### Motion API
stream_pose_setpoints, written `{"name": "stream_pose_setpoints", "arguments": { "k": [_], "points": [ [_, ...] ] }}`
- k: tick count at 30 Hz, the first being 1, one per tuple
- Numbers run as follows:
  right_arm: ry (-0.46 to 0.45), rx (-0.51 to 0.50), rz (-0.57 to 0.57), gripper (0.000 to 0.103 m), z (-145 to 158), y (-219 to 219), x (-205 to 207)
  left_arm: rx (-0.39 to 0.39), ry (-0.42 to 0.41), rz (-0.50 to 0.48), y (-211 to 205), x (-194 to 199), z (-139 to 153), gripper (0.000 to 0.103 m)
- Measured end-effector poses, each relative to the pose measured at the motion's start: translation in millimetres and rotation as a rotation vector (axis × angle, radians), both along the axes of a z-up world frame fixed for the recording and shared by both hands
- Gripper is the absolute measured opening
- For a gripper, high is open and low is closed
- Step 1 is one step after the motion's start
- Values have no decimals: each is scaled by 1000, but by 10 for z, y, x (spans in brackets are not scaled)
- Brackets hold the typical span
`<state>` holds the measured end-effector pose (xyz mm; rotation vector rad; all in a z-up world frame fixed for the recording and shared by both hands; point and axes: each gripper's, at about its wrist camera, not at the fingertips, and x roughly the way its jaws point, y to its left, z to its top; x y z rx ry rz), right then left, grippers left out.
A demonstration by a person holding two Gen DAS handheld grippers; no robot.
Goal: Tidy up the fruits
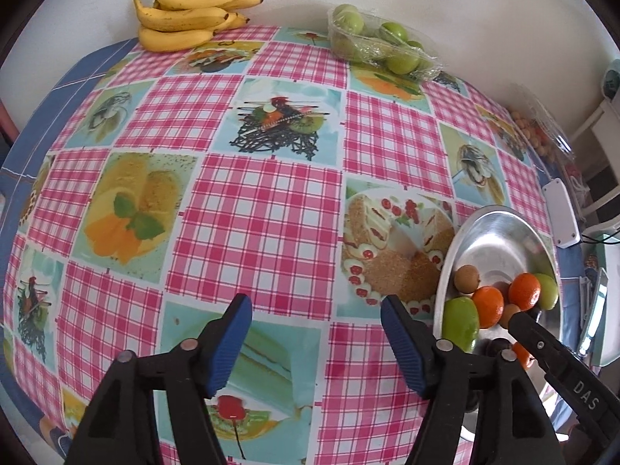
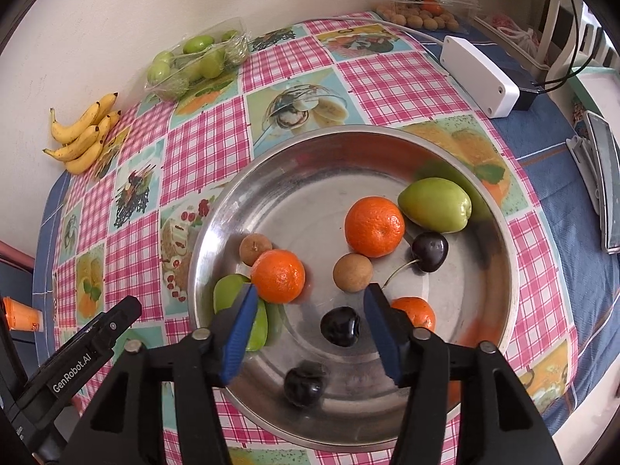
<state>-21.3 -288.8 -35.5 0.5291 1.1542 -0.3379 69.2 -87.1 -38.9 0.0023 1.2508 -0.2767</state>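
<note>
A round metal plate on the checked tablecloth holds several fruits: three mandarins, two green fruits, two brown longans and three dark cherries. My right gripper hangs open just above the plate's near side. One dark cherry lies under the gap between its blue pads, and nothing is gripped. My left gripper is open over bare tablecloth, left of the plate, with nothing between its fingers.
Bananas and a plastic tray of green fruits lie at the table's far edge against the wall. A clear box of longans, a white box with a cable and a flat device are on the right.
</note>
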Motion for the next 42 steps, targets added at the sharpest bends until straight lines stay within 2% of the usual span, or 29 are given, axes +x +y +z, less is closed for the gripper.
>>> {"name": "stream_pose_setpoints", "arguments": {
  "k": [2,7,10,12,14,16,19,23,27,29,34,42],
  "points": [
    [-1,-9,11,74,-2,18,11,12,6,15,27,12,-22,78],
    [1,-17,28,78,-20,43,32,31,15,59,110,40,-71,88],
    [0,-24,35,88,-21,50,38,35,17,84,164,57,-93,97],
    [-4,-26,40,88,-15,59,43,39,10,95,187,64,-92,103],
    [-9,-33,47,89,-10,73,52,50,-6,94,192,63,-83,103],
    [-14,-43,54,97,-6,94,60,59,-24,90,194,57,-67,103],
    [-24,-51,66,97,6,131,65,70,-45,83,194,53,-56,103],
    [-30,-57,73,97,24,171,52,54,-33,74,216,43,-65,103],
    [-44,-67,75,97,75,233,2,140,-105,49,221,-46,33,103],
    [-52,-71,74,97,101,264,-46,158,-129,61,271,-86,91,103],
    [-71,-92,88,97,183,399,-207,151,-128,95,443,-176,176,103],
    [-111,-109,95,97,300,594,-490,157,-179,40,458,-557,337,103]
  ]
}}
